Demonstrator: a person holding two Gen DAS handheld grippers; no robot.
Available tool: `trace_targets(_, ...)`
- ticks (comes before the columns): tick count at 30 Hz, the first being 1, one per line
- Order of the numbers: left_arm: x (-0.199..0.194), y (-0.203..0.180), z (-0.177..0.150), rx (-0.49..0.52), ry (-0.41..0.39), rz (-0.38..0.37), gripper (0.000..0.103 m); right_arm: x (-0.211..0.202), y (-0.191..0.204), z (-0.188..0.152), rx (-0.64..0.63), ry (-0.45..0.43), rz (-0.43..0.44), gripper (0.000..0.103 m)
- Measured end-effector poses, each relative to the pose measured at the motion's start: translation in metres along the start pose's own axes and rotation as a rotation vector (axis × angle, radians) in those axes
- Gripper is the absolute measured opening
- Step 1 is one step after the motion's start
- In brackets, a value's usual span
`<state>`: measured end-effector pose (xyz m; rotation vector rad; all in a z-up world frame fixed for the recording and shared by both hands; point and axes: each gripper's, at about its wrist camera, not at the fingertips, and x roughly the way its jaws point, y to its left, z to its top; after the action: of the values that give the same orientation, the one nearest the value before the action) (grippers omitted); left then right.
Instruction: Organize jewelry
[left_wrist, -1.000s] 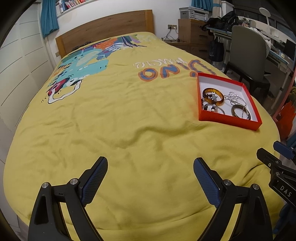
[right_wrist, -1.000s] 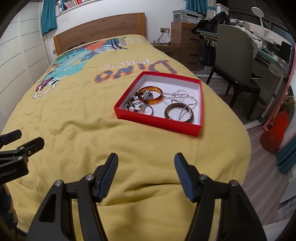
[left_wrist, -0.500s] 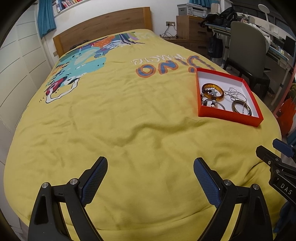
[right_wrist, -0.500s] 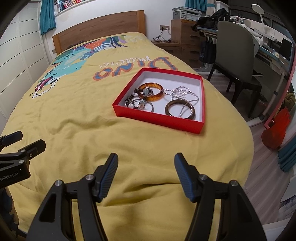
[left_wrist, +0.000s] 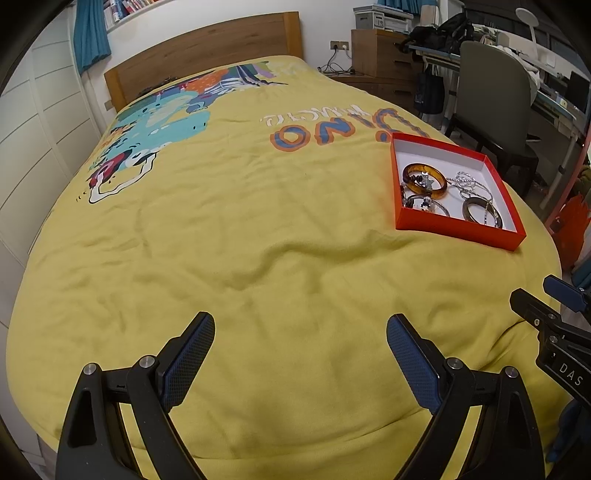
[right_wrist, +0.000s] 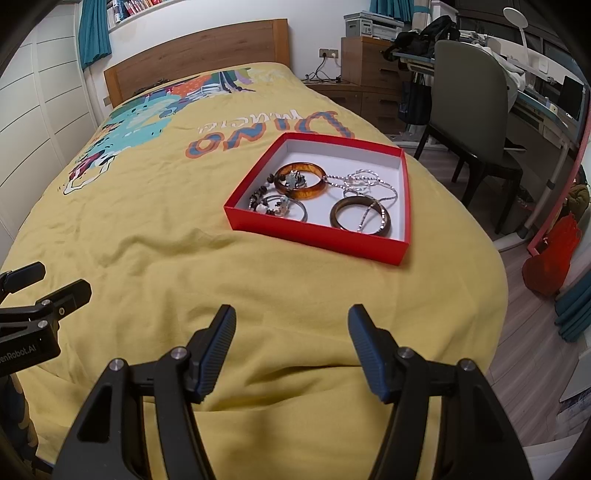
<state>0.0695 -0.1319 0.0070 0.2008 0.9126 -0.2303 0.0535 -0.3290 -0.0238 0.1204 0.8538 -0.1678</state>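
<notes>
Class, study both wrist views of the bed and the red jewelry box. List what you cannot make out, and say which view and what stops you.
- Silver chain: right wrist view; its loops tangle and cross the dark bangle, so its ends and clasp are untraceable.
- Beaded bracelets: both views; charms too small to identify.
- Red box: left wrist view; the near wall hides part of the floor.
- Right tongs: left wrist view; cut off by the frame edge.
</notes>
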Motion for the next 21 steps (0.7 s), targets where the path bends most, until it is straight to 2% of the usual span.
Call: trace_targets(21, 0.0007, -0.0018, -0.0009, 0.01, 0.006, -0.01, 0.093, 0.0007, -0.0017, 0.0006, 0.001, 0.002, 0.001, 0.061)
